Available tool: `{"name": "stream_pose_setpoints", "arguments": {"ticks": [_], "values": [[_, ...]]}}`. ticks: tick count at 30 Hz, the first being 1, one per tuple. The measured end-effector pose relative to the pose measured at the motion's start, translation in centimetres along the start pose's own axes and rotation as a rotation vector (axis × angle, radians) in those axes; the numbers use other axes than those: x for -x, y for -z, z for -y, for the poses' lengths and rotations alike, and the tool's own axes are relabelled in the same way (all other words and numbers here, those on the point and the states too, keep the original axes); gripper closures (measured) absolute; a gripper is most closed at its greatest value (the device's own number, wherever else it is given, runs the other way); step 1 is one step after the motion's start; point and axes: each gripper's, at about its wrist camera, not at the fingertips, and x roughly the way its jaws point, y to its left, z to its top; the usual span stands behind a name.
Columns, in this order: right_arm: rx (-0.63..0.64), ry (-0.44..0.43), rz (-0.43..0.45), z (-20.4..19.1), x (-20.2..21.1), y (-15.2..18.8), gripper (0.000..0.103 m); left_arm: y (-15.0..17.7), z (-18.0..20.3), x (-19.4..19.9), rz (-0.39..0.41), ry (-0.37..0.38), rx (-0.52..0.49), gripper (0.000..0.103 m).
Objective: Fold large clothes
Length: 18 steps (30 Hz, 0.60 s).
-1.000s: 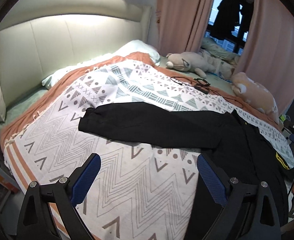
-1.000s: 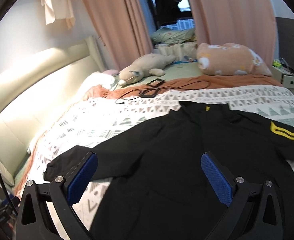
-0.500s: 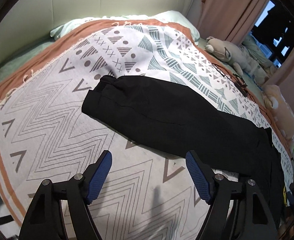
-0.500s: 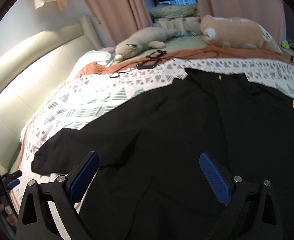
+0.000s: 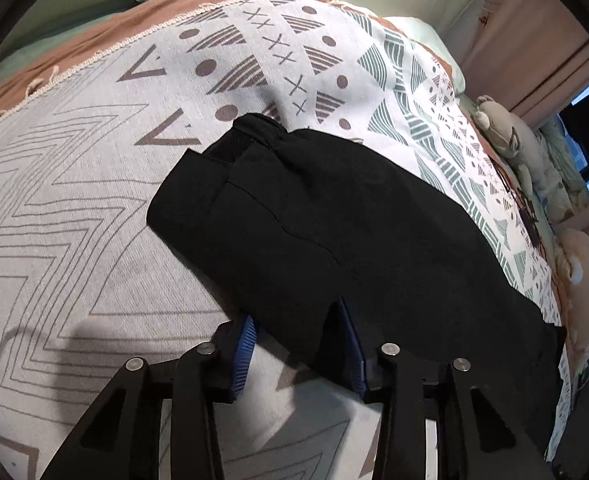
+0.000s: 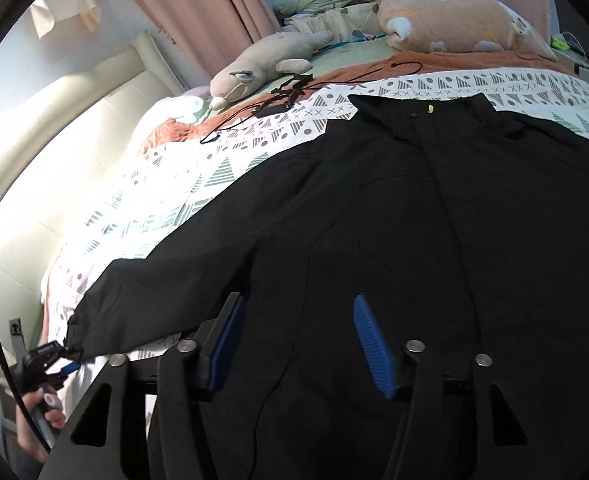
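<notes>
The left tongs (image 5: 296, 338) are closing around the lower edge of the black jacket's sleeve (image 5: 314, 216), which sits between their blue pads; whether they press it already is hard to say. The right tongs (image 6: 294, 344) are closing over the jacket (image 6: 394, 220) body. Beyond them the patterned blanket (image 5: 74, 200) covers the bed.

I saw the bed's patterned white cotton blanket (image 6: 142, 200) carrying a black jacket (image 6: 414, 240); grey plush toy (image 6: 262, 68) at eleven o'clock.
</notes>
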Motion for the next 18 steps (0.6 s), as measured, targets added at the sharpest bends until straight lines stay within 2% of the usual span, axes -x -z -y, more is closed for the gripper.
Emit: {"name": "stream_pose_setpoints", "arguments": {"ticks": [1, 4, 7, 11, 15, 18], "values": [[-0.006, -0.015, -0.005, -0.3, -0.5, 0.0, 0.063, -0.3, -0.2, 0.0, 0.006, 0.007, 0.003, 0.090], [-0.027, -0.064, -0.026, -1.1, -2.3, -0.3, 0.077, -0.8, -0.4, 1.0, 0.033, 0.048, 0.005, 0.100], [-0.060, -0.128, -0.061, -1.6, -4.6, -0.6, 0.086, -1.7, 0.2, 2.6, 0.062, 0.069, -0.019, 0.102], [-0.098, -0.161, -0.099, -2.2, -7.4, -0.8, 0.086, -3.5, 2.2, 5.7, 0.104, 0.120, -0.043, 0.103], [-0.133, -0.189, -0.145, -2.4, -10.6, -0.6, 0.086, -5.1, 5.4, 9.4, 0.163, 0.172, -0.119, 0.103], [-0.099, -0.181, -0.235, -3.2, -14.0, 0.5, 0.086, -5.6, 8.2, 12.0, 0.194, 0.206, -0.175, 0.103]]}}
